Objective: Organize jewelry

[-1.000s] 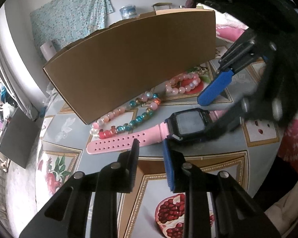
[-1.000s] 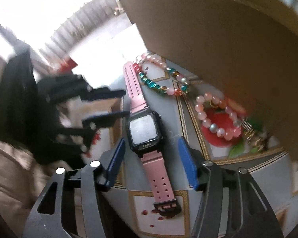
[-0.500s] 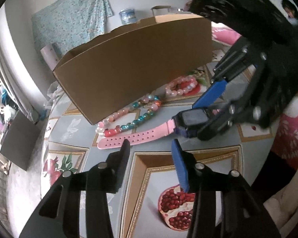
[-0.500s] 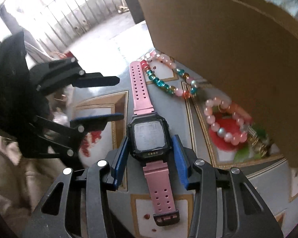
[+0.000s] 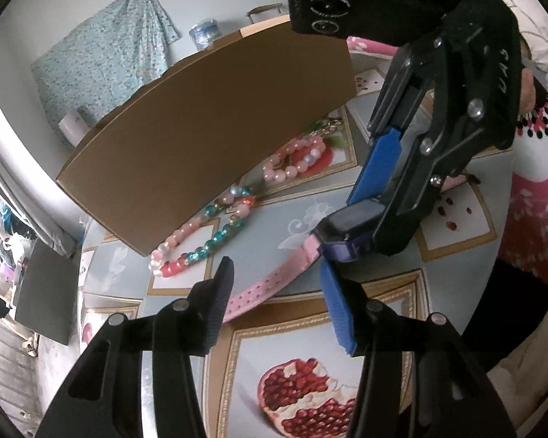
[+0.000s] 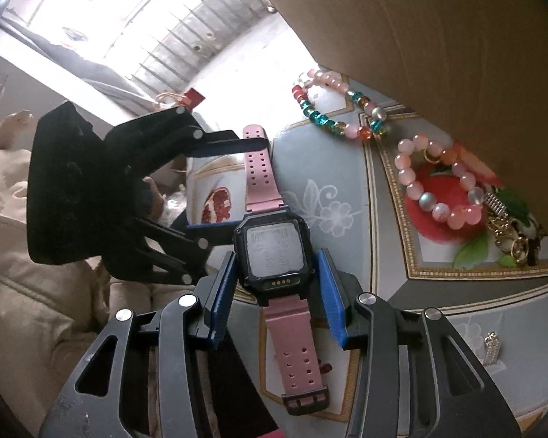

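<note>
Two views, left wrist first.
Left wrist, tongs: left gripper [image 5: 276, 303] has its jaws spread wide with nothing between the pads; the free strap end of the pink watch [image 5: 341, 224] lies just ahead of them.
Left wrist, right tongs: right gripper [image 5: 365, 211] comes in from the upper right, its blue pads clamped on the dark watch case.
Left wrist, edges: cardboard box [image 5: 208, 135] walls off the far side; the multicoloured bead bracelet [image 5: 208, 235] and pink bead bracelet [image 5: 296, 162] lie along its foot. Open tablecloth [image 5: 292, 343] lies between the watch and the near table edge.
Right wrist, tongs: right gripper [image 6: 277, 288] holds the watch [image 6: 272, 252] by both sides of its case, pads touching it.
Right wrist, watch: square dark case, pale screen with a barcode sticker, pink perforated strap running away toward the left gripper [image 6: 223, 186] and back between the fingers, ending in a dark buckle.
Right wrist, edges: box [image 6: 438, 43] close on the right; both bracelets [image 6: 338, 109] [image 6: 442, 182] and a gold chain piece [image 6: 511, 237] sit between it and the watch.
</note>
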`<state>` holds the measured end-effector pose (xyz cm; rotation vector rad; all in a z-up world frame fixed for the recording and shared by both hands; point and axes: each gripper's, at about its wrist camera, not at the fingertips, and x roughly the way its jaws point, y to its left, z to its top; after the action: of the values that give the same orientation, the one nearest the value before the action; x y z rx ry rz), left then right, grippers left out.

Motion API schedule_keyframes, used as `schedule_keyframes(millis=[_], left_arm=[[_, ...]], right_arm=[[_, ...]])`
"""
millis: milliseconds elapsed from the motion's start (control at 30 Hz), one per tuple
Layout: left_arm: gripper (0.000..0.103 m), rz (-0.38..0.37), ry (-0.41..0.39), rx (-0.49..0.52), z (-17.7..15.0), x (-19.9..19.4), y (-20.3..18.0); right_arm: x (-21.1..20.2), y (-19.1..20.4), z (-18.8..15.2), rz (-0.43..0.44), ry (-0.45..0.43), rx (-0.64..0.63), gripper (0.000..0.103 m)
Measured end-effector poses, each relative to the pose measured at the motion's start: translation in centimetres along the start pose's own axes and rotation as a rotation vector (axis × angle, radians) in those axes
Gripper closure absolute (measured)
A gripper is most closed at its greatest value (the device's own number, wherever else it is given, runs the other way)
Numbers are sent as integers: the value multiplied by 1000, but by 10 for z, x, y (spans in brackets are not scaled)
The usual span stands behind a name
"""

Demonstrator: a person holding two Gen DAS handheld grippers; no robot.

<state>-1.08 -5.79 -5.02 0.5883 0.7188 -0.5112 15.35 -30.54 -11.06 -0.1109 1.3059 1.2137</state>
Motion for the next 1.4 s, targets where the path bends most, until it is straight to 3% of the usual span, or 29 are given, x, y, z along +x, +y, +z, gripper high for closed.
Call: schedule_keyframes(millis=[67, 133, 367, 600, 733, 900, 1033, 1233, 1400], left_arm=[[78, -27, 5, -17, -1, -1, 0], [85, -38, 14, -34, -2, 0, 2], [89, -78, 35, -96, -1, 0, 7], [89, -80, 50, -110, 3, 4, 7], [89, -81, 47, -120, 3, 4, 7], [89, -70, 51, -132, 3, 4, 5], [89, -45, 51, -132, 3, 4, 2], [89, -25, 59, -149, 6, 4, -1], [93, -12, 31, -125, 14, -15, -5]], right_arm=[[-2, 1, -3, -3, -19, 3, 62], [-5, 2, -12, -36, -46, 9, 62], [-6, 39, -41, -300, -125, -15, 58], [8, 79, -78, -681, -193, -23, 57], [3, 79, -91, -763, -253, 39, 64], [-3, 79, -93, -834, -333, 117, 80], [-1, 80, -94, -859, -391, 169, 85], [16, 93, -89, -1035, -402, 115, 98], [6, 104, -88, -1066, -453, 107, 102]])
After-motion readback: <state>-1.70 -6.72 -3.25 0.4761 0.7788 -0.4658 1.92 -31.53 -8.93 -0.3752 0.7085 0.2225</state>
